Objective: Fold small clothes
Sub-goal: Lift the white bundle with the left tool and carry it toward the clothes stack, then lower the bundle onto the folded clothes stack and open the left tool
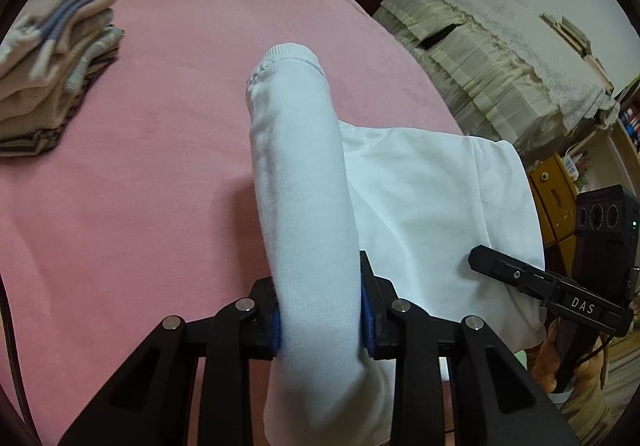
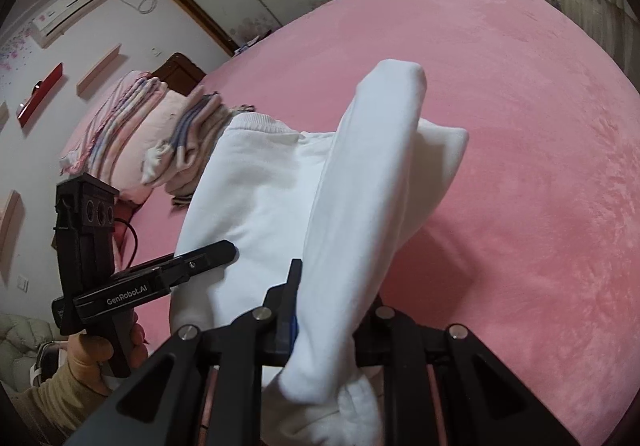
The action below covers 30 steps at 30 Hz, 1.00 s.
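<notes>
Left tongs point(image 1: 320, 310): pressed onto a sleeve point(image 1: 300, 173) of the white sweatshirt point(image 1: 432, 213), the blue pads touching the cloth on both sides.
Sleeve in the left tongs: runs straight ahead from the fingers and ends in a ribbed cuff point(image 1: 286, 53) (raised off the bed, as far as the left wrist view shows).
Right tongs point(image 2: 332, 310): clamped on another fold of the white sweatshirt point(image 2: 256, 197); the cloth hides the right-hand finger, so only the left one with its blue pad shows.
Fold in the right tongs: rises ahead of the fingers as a long tube point(image 2: 372, 165) and droops at its far end.
Sweatshirt body: hangs between the two tongs, to the right of the left pair and to the left of the right pair, spread over the pink bed cover point(image 1: 160, 165).
Each tool seen from the other: the right tool's black fingers point(image 1: 520, 274) touch the cloth at the right of the left tongs; the left tool point(image 2: 160, 274) lies on the cloth at the left of the right tongs, with the person's hand point(image 2: 96, 354) below it.
Stack of folded clothes point(image 1: 56, 77): well ahead and to the left of the left tongs, on the bed cover (beige and striped pieces).
Beyond the stack: a pink striped quilt point(image 2: 120, 117), folded, far left of the right tongs.
</notes>
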Available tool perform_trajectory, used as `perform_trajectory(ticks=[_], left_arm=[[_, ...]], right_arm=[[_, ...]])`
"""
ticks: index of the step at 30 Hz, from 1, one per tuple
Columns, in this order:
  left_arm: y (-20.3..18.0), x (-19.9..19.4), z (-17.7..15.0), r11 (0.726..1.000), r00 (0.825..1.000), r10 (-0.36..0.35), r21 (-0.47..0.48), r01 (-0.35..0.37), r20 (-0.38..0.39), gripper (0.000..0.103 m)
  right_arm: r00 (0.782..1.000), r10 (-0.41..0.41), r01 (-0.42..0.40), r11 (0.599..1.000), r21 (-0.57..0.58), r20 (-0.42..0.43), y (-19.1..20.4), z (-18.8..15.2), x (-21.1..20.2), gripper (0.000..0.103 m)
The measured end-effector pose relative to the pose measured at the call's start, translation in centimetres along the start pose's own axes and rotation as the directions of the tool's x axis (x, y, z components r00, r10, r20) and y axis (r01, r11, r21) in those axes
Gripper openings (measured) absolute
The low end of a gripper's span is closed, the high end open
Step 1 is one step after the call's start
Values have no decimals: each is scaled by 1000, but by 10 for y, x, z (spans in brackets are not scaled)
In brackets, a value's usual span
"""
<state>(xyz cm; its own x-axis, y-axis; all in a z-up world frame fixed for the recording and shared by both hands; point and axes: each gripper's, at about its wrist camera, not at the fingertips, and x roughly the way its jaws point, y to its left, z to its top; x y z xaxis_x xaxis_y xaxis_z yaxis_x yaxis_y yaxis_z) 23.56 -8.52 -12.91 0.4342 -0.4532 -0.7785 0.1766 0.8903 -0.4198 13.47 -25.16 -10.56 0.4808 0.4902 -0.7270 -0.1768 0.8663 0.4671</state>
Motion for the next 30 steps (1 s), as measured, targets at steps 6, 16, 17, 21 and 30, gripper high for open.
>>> perform_trajectory(ticks=[6, 16, 17, 21, 30], left_arm=[[50, -86, 31, 999, 997, 30, -22, -29, 65, 28], [171, -229, 178, 968, 941, 245, -12, -249, 235, 28], [184, -236, 193, 966, 936, 254, -16, -258, 243, 28], [247, -249, 240, 954, 916, 297, -53, -294, 269, 28], [367, -179, 283, 930, 916, 342, -217, -297, 212, 32]], right_arm=[[993, 114, -113, 991, -65, 3, 81, 38, 11, 17], [958, 282, -270, 947, -176, 46, 253, 167, 100, 17], [953, 296, -282, 942, -183, 57, 268, 179, 112, 17], [939, 333, -317, 936, -155, 89, 311, 221, 173, 17], [944, 326, -328, 944, 28, 45, 292, 237, 302, 17]])
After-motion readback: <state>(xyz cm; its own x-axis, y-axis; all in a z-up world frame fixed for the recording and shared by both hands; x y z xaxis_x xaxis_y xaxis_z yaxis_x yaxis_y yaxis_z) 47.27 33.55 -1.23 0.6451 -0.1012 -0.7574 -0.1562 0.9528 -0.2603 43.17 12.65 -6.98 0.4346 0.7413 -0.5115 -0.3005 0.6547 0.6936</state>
